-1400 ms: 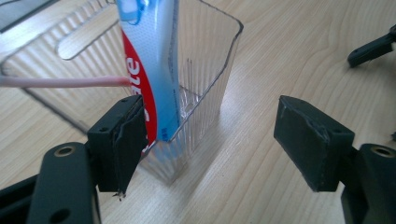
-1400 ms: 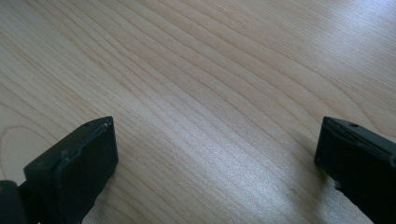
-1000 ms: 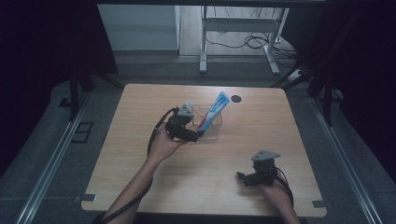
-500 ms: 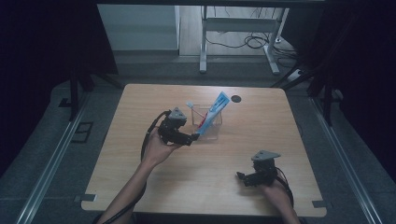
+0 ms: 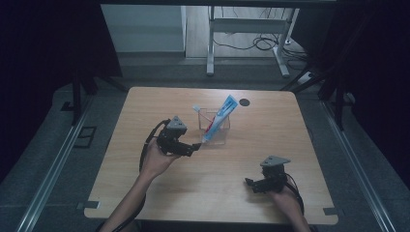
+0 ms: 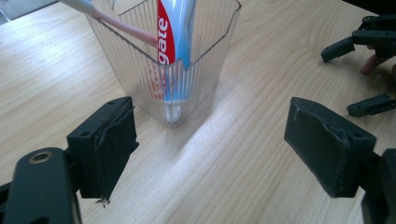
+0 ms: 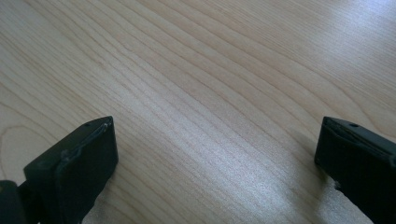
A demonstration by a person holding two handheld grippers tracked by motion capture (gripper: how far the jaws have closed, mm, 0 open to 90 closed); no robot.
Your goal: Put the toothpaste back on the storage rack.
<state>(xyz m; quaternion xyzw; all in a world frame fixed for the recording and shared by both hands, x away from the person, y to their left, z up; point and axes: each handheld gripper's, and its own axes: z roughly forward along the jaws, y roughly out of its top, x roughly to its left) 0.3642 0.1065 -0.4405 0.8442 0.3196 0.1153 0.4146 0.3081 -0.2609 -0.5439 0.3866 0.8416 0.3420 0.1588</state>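
The clear plastic cup (image 6: 168, 70) stood just ahead of the left gripper (image 6: 210, 140), whose jaws gaped wide with nothing between them but bare wood; they had just been opening, and the foam pads (image 6: 114, 144) were frayed along their edges and touched nothing. A second earlier this gripper had been up against the cup, and since then it had drawn back toward the person, leaving the cup where it was. The right gripper (image 7: 215, 158) had kept its place near the table's front edge, its jaws likewise spread wide over empty tabletop.

The cup was ribbed and squarish, and it held a blue, red and white toothpaste tube (image 6: 173, 42) leaning against its rim, beside a pink-handled toothbrush (image 6: 126, 28). In the high view the cup (image 5: 216, 129) sat near the middle of the pale, wood-grained table (image 5: 290, 125), with the left gripper (image 5: 193, 147) just beside it and the right gripper (image 5: 251, 184) well apart.

The tube's lettering was cut off by the frame, and the toothbrush head ran out of the left gripper view at the top.
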